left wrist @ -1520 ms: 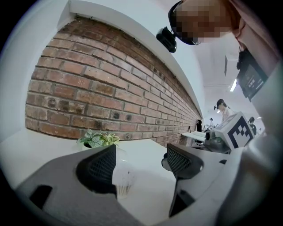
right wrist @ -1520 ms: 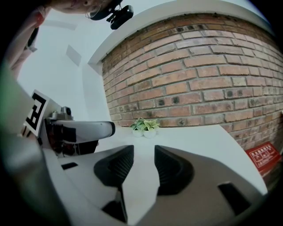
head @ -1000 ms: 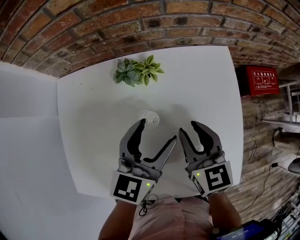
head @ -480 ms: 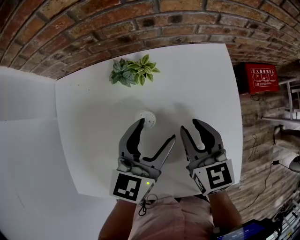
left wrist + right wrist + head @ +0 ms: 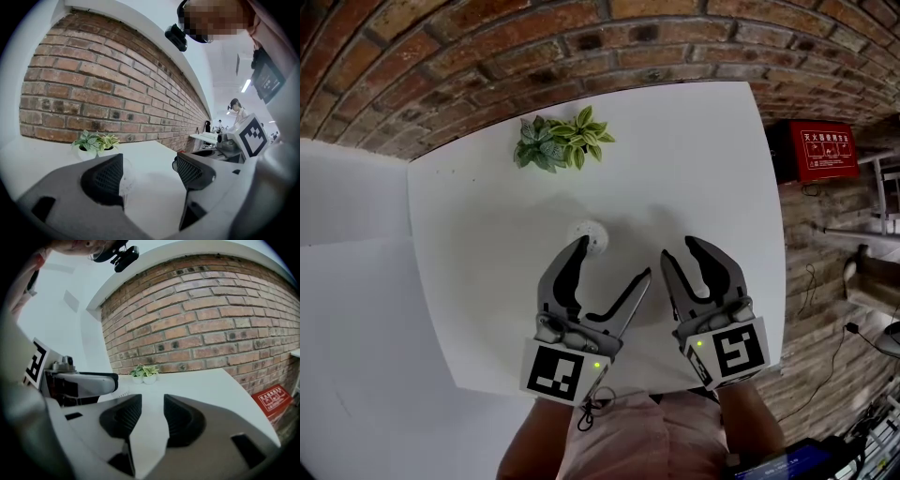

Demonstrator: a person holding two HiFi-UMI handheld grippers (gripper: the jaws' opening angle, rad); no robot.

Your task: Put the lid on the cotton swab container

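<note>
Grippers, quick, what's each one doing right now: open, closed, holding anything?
Left gripper: open wide, holding nothing.
Right gripper: open with a narrower gap, holding nothing.

There are two tools, the left tool (image 5: pixel 613 261) and the right tool (image 5: pixel 679 250). Each has two jaws, four jaws in all. Each tool bears one marker cube (image 5: pixel 555 373), which makes two cubes. One white desk (image 5: pixel 487 262) carries the things. On it stands one clear, round cotton swab container (image 5: pixel 592 236). At its far edge is one clump of greenery (image 5: pixel 560 142). In the right gripper view it seems to be two small plants in two white pots (image 5: pixel 144 379), side by side. One red sign (image 5: pixel 823 150) shows beside the desk, and one brick wall (image 5: pixel 487 56) runs behind it.
</note>
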